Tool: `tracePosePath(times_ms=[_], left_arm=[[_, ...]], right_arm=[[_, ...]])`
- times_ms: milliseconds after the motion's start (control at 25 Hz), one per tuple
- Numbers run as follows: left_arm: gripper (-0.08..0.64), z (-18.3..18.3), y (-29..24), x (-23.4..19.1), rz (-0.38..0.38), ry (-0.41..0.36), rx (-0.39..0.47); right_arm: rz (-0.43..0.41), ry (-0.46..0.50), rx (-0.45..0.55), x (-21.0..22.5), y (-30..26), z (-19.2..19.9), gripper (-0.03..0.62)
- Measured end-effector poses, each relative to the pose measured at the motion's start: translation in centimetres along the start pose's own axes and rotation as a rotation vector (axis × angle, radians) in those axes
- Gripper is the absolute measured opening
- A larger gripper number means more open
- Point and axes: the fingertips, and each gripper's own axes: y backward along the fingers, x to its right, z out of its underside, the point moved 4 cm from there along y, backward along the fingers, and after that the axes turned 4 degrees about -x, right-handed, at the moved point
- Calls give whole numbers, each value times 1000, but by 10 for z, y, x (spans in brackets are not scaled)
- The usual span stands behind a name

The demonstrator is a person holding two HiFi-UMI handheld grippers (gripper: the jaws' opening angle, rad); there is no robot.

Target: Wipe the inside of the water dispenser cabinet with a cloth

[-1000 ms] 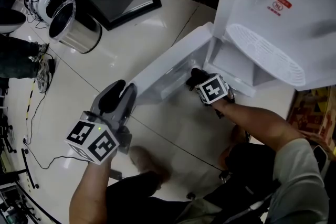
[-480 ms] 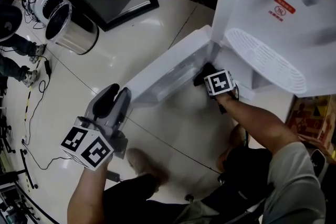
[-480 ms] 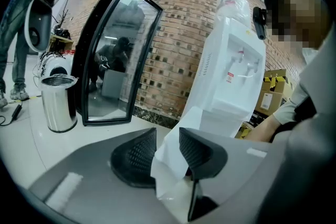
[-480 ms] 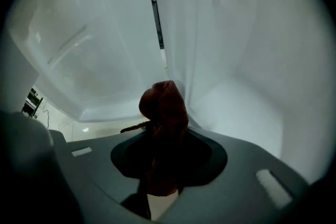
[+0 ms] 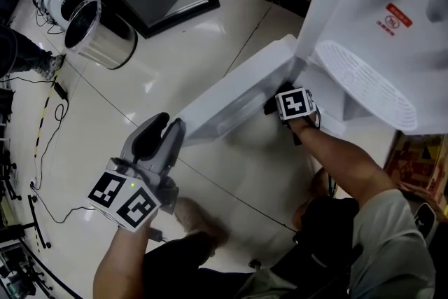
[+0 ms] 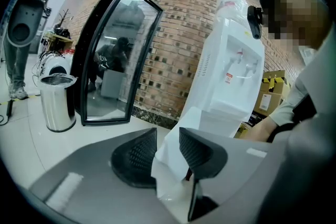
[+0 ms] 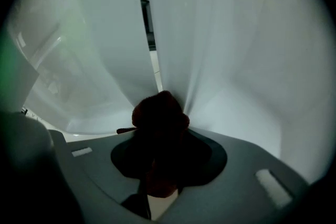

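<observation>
One cloth: dark and bunched, clenched in the right tongs. Its tip is pressed into a low corner of the cabinet, where two white walls meet.
Right tongs: clamped on the cloth and pointing steeply down, reaching in through the open front. In the head view only their marker cube and a dark bit of cloth beside it show at the cabinet mouth.
Cabinet: the low compartment of the water dispenser. Its walls and bottom are plain white, and what shows inside is the cloth and the tips of the tongs.
Door: white, swung wide open to the left of the cabinet, with a moulded hollow on its inner face.
Left tongs: released, jaws apart with nothing clenched. They are held just beside the free end of the door, which shows through the gap between the jaws; whether a pad touches it I cannot tell.
Water dispenser: white and upright, with a slotted drip tray just above the cabinet. It stands in front of a brick wall.
Bin: round and steel, standing on the floor well apart from the dispenser. Its top is open and the inside is dark, so its contents cannot be made out.
Glass panel: black-framed, leaning on the brick wall between the bin and the dispenser.
Floor: pale, glossy tiles.
Boxes: cardboard, stacked beyond the dispenser in the left gripper view.
</observation>
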Motion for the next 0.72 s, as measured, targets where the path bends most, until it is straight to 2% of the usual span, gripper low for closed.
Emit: tracePosePath(times_ms=[280,440,720], left_arm=[[126,0,-1,-4,7,1,0],[126,0,-3,-3,11,0,4],[126,0,-1,-2,-3,-16,-4]], right_arm=[[25,-24,111,3,51,-18,140],[61,-26,232,8,90,-31,140],[43,-139,419,6,157,-53,140]])
